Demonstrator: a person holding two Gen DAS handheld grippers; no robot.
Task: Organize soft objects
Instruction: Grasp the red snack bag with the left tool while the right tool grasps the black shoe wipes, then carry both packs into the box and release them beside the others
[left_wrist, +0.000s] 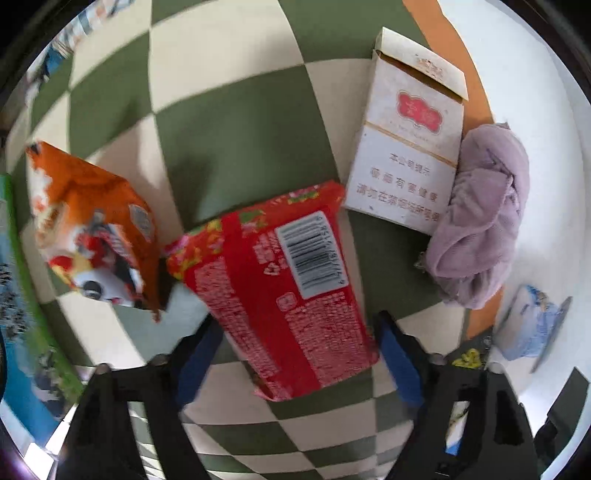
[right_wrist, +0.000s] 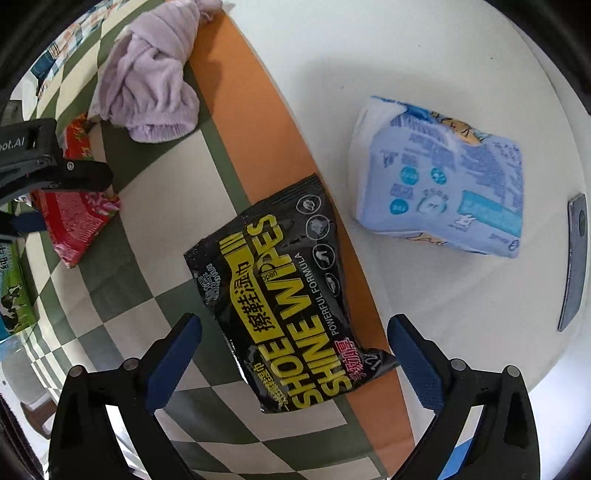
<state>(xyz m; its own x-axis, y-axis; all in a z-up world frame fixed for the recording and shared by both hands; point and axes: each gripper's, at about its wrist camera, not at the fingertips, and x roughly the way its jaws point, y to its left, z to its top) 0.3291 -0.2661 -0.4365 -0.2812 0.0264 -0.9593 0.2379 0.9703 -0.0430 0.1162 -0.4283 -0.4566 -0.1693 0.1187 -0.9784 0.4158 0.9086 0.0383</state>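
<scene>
While your left gripper (left_wrist: 295, 354) hangs over the red snack packet (left_wrist: 280, 291), its blue fingers (left_wrist: 199, 354) stand spread, one on either side of the packet's near end, gripping nothing. The packet's long axis runs forward from between the fingers and slants slightly left, so a closing stroke would meet its two long edges; whether the pads already touch the wrapper cannot be told. Your right gripper (right_wrist: 295, 365) is likewise released, its fingers (right_wrist: 413, 362) straddling the near end of the black shoe shine wipes pack (right_wrist: 284, 295), which lies lengthwise ahead, half on the checkered cloth (right_wrist: 122, 280) and half on its orange border (right_wrist: 258, 129). Each hand is therefore nearest its own packet.

Left view only: an orange snack bag (left_wrist: 92, 225) left of the fingers, its corner just beside the red packet, and a white cigarette carton (left_wrist: 410, 147) ahead and to the right, touching the lilac towel (left_wrist: 480, 221).

Right view only: the wipes pack in full, a blue tissue pack (right_wrist: 443, 184) ahead and right of the fingers on the bare white counter (right_wrist: 406, 55), apart from the wipes, and your left gripper seen from the side, poised over the red packet at far left. The towel and tissue pack appear in both views.
</scene>
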